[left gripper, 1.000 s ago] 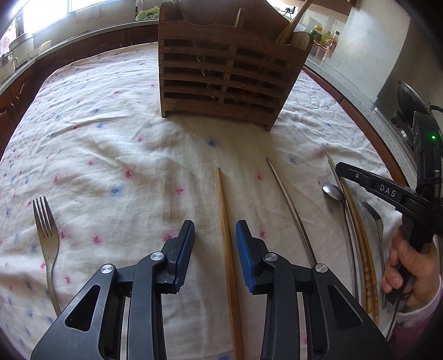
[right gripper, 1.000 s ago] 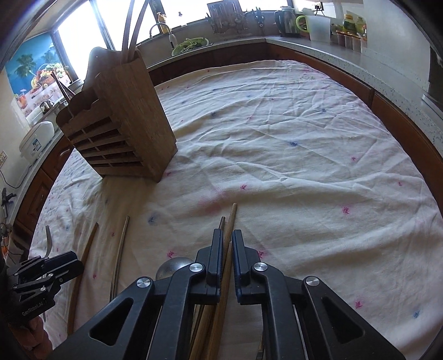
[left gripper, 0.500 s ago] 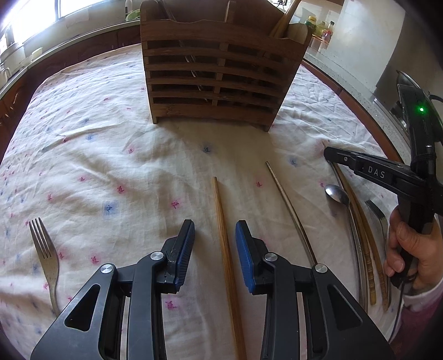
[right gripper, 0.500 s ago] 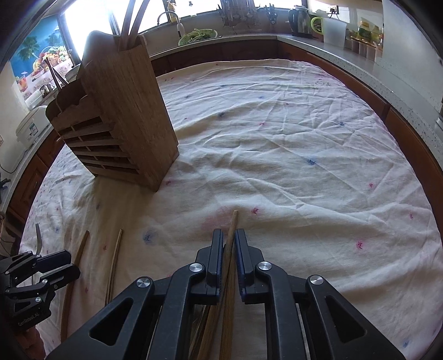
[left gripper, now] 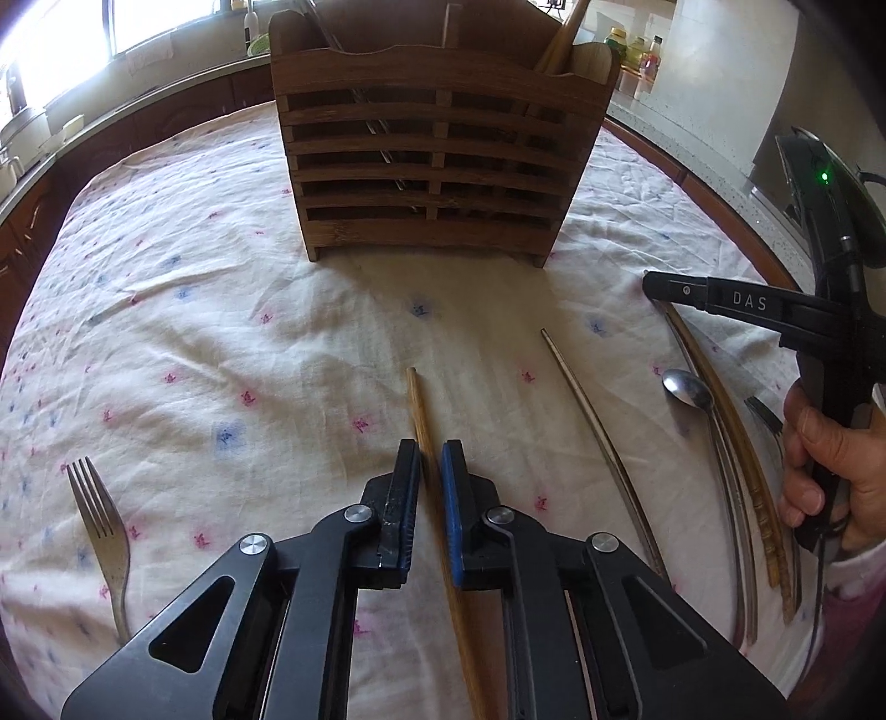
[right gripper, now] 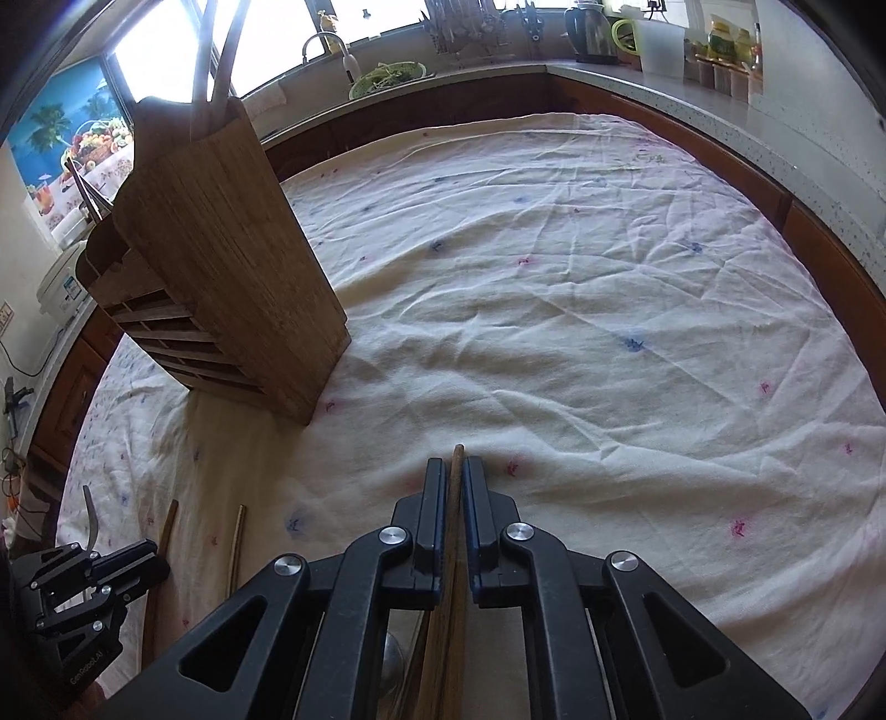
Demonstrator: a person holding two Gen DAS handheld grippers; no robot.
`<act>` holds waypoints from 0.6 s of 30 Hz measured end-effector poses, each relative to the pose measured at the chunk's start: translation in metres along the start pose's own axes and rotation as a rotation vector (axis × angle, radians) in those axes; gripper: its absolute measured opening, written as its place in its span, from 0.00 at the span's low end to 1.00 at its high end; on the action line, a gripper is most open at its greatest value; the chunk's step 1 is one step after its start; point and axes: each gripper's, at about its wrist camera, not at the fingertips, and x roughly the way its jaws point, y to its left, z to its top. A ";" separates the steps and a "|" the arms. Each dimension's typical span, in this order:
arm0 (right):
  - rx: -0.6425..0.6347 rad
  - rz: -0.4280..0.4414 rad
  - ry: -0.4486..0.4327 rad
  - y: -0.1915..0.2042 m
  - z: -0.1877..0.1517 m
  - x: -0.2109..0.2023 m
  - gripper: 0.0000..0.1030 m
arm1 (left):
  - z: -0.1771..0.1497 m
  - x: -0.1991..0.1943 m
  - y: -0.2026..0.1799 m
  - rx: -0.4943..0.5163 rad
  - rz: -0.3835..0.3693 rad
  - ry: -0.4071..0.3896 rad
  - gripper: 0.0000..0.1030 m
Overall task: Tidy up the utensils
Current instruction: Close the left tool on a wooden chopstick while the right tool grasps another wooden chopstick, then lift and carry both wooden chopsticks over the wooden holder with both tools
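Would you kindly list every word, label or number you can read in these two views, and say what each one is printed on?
"DAS": on the finger of the right gripper, seen from the left wrist.
"GenRobot.AI": on the body of the left gripper, seen from the right wrist.
Bottle labels on the counter: too small to read.
Rice cooker sticker: blurred, unreadable.

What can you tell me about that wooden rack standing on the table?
The wooden rack stands upright on the flowered cloth. Its front is horizontal slats with gaps and a wavy top edge; its side is solid board. It looks like bamboo. Utensils stick out of the top. Neither gripper touches it.
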 end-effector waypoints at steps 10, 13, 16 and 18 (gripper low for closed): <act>0.056 0.110 -0.158 0.000 -0.008 -0.073 0.05 | -0.004 -0.036 0.007 -0.054 -0.055 -0.080 0.05; 0.056 0.139 -0.198 0.004 -0.010 -0.096 0.05 | -0.003 -0.056 0.010 -0.072 -0.081 -0.122 0.05; 0.046 0.167 -0.238 0.011 -0.013 -0.119 0.05 | -0.005 -0.079 0.015 -0.098 -0.116 -0.169 0.05; 0.038 0.180 -0.264 0.015 -0.015 -0.134 0.05 | -0.005 -0.094 0.016 -0.108 -0.127 -0.199 0.05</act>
